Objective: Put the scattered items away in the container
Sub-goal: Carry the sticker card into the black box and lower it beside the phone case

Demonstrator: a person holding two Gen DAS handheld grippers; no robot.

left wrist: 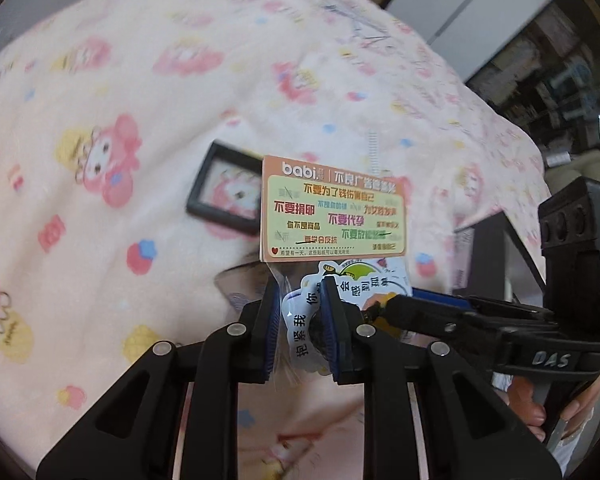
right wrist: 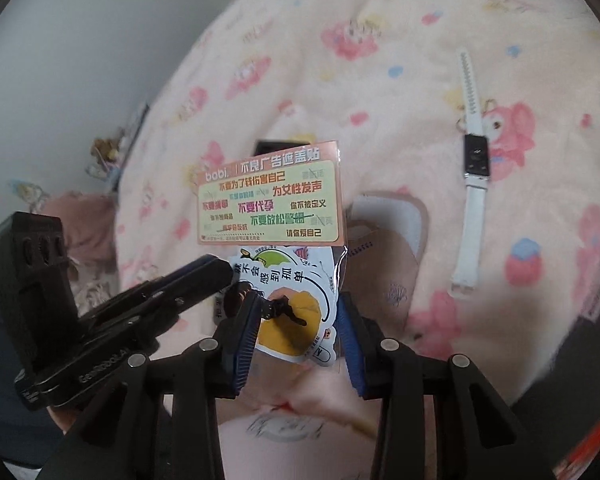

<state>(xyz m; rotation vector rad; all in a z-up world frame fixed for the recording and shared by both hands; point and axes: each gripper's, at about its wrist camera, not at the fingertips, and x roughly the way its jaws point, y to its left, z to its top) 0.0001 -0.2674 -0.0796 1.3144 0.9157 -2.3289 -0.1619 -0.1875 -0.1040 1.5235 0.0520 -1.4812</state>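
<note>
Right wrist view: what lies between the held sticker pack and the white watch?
A brown item with a white panel lies between the sticker pack and the white watch, shown in the right wrist view; too blurred to identify.

My left wrist camera looks along its gripper, close over the bed; my right faces likewise. Both share the sticker pack.
</note>
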